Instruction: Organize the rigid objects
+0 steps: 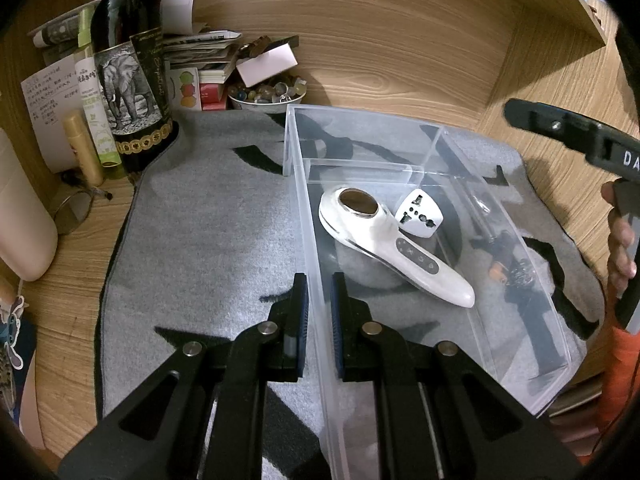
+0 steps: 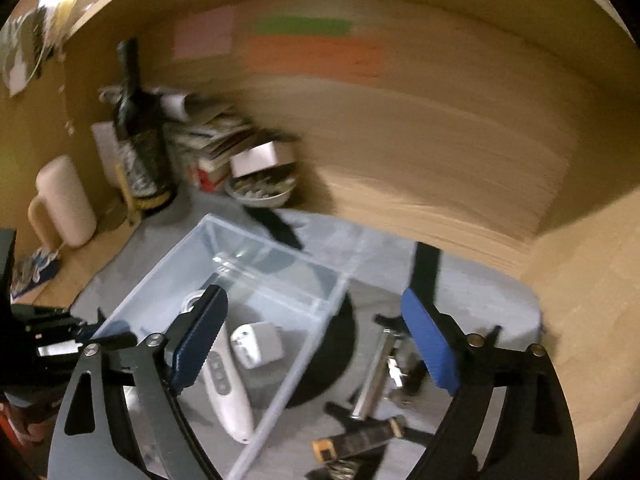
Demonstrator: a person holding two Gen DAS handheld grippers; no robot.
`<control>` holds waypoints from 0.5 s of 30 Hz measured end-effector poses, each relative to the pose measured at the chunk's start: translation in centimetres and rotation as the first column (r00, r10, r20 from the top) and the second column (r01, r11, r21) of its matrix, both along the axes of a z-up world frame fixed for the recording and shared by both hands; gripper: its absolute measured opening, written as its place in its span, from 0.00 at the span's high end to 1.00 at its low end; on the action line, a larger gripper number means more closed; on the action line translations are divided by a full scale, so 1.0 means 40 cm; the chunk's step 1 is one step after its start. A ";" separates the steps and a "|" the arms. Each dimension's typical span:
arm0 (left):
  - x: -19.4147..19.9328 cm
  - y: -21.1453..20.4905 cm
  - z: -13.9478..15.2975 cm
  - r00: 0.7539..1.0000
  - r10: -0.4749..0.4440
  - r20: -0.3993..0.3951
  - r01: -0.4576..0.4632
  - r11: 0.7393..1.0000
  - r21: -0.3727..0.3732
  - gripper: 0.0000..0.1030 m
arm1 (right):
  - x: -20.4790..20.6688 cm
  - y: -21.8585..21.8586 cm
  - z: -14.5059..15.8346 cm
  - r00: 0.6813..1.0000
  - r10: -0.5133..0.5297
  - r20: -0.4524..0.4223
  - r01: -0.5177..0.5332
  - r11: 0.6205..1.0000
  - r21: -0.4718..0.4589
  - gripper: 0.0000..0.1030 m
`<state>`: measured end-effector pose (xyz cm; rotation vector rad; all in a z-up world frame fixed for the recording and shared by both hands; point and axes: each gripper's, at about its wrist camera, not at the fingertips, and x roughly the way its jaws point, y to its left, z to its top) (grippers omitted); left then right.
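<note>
The clear plastic organizer box (image 1: 400, 168) sits on a grey felt mat (image 1: 200, 240) with black shapes on it. Inside its long compartment lie a white handheld device (image 1: 384, 240) with a brownish oval head and a row of grey buttons, and right beside its neck, maybe touching, a white travel plug adapter (image 1: 418, 216). The left gripper (image 1: 320, 320) is clamped narrow on the box's near left wall, one pad inside and one outside. The right gripper (image 2: 316, 344) hangs above the box with its jaws spread wide and nothing between them.

Readable stuff: the dark bottle (image 1: 128, 72) has an elephant label, but its gold text is too small for me. Only "DA" shows on the right gripper body, the rest is cut off. Handwritten notes and the orange paper on the wall aren't legible.

The right wrist view is motion-blurred. Just outside the box's right wall there's a metal and black tool (image 2: 376, 384) with an orange bit; can't tell what it is.

Open mat lies left of the box. The back corner is crowded: the bottle, paper stacks, a bowl of beads (image 1: 266, 96), and glasses (image 1: 76, 210) off the mat's left edge.
</note>
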<state>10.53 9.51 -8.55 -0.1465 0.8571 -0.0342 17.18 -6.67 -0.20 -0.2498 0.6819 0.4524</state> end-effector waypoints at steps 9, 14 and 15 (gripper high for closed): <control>-0.001 0.002 0.001 1.000 -0.001 0.000 0.001 1.000 0.004 0.90 | 0.027 -0.088 -0.046 0.994 -0.103 -0.028 0.102 0.994 -0.040 0.14; -0.002 0.002 0.001 1.000 -0.001 0.001 0.001 1.000 0.006 0.90 | 0.064 -0.139 -0.109 0.984 -0.147 -0.103 0.140 0.987 -0.073 0.14; -0.002 0.002 0.001 1.000 -0.001 0.001 0.001 1.000 0.006 0.90 | 0.071 -0.150 -0.123 0.980 -0.159 -0.116 0.151 0.986 -0.077 0.14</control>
